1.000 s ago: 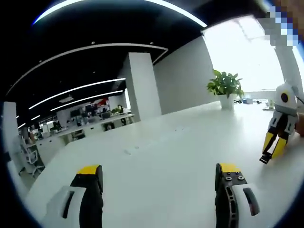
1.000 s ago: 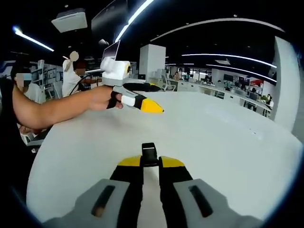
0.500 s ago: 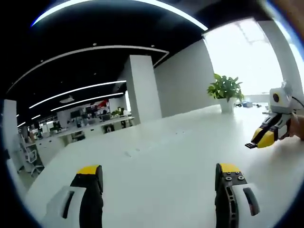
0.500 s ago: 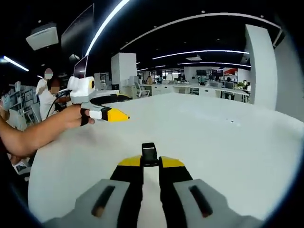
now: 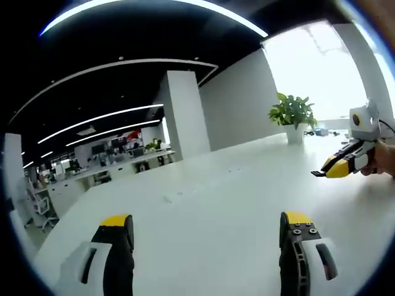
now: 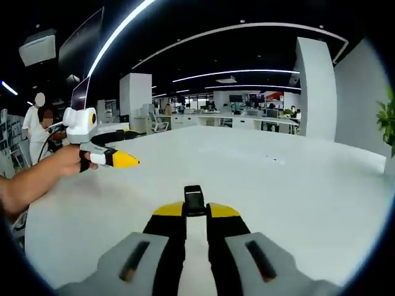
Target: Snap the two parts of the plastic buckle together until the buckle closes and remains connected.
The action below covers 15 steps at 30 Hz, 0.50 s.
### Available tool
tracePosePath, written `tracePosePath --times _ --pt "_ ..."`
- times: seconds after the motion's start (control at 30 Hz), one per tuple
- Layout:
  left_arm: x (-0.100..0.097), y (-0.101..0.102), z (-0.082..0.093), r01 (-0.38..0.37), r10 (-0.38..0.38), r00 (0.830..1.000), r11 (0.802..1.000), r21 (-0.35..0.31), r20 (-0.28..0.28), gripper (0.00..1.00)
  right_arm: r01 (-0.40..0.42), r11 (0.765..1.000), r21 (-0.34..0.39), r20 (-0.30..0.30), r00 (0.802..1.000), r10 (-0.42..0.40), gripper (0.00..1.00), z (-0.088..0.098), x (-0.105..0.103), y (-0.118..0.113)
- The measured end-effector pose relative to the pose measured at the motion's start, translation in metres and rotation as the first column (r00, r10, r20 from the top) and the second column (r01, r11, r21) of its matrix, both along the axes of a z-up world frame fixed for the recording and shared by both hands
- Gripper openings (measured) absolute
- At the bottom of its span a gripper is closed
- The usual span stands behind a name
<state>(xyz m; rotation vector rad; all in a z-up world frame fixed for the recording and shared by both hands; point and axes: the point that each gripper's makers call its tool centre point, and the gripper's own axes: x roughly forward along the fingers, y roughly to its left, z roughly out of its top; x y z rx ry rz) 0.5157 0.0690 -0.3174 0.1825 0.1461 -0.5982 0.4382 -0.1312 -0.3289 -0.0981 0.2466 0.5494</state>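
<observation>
In the left gripper view, my left gripper [image 5: 207,231] stands with its yellow-tipped jaws wide apart, nothing between them, over the bare white table [image 5: 203,203]. Off at the right edge I see my right gripper [image 5: 330,168] held above the table, its jaws pressed together around a small black buckle part [image 5: 316,173] that sticks out from the tips. My hand [image 5: 382,161] grips it from behind. Beyond it, a potted plant [image 5: 292,115] sits at the far end of the table beside a bright window [image 5: 321,80]. A white pillar [image 5: 183,113] rises behind the table, and rows of office desks [image 5: 111,163] run away to the left under long ceiling lights.

In the right gripper view, my right gripper [image 6: 195,209] has its jaws drawn narrow, clamped on the buckle part [image 6: 194,199], which stands up black between the yellow tips, held over the table [image 6: 278,191]. To the left, my left gripper [image 6: 114,159] is in the air above the table's edge, held in my hand [image 6: 65,163]; from here I cannot tell how wide it is. A person [image 6: 38,126] stands behind it at the far left. A pillar [image 6: 316,89] stands at the right. I cannot make out a second buckle part in either view.
</observation>
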Motion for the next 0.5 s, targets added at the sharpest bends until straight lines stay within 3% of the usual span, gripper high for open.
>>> tracePosePath --times 0.2,0.23,0.37,0.5 --pt "0.0 -0.001 -0.001 0.01 -0.011 0.999 0.999 -0.039 -0.03 1.0 0.003 1.0 -0.013 0.0 1.0 -0.003 0.1 -0.001 0.006 0.001" --pt "0.0 -0.002 -0.002 0.018 -0.024 0.998 0.995 -0.095 -0.064 1.0 0.003 1.0 -0.017 -0.001 1.0 -0.003 0.1 -0.002 0.007 0.001" --pt "0.001 0.0 -0.002 0.012 -0.015 0.999 0.997 -0.072 -0.052 1.0 0.004 0.999 -0.033 -0.002 1.0 -0.004 0.1 -0.004 0.014 0.001" --pt "-0.001 -0.005 0.004 0.034 -0.037 0.999 0.995 -0.093 -0.036 1.0 0.011 0.999 -0.04 -0.001 1.0 -0.011 0.1 -0.004 0.023 0.0"
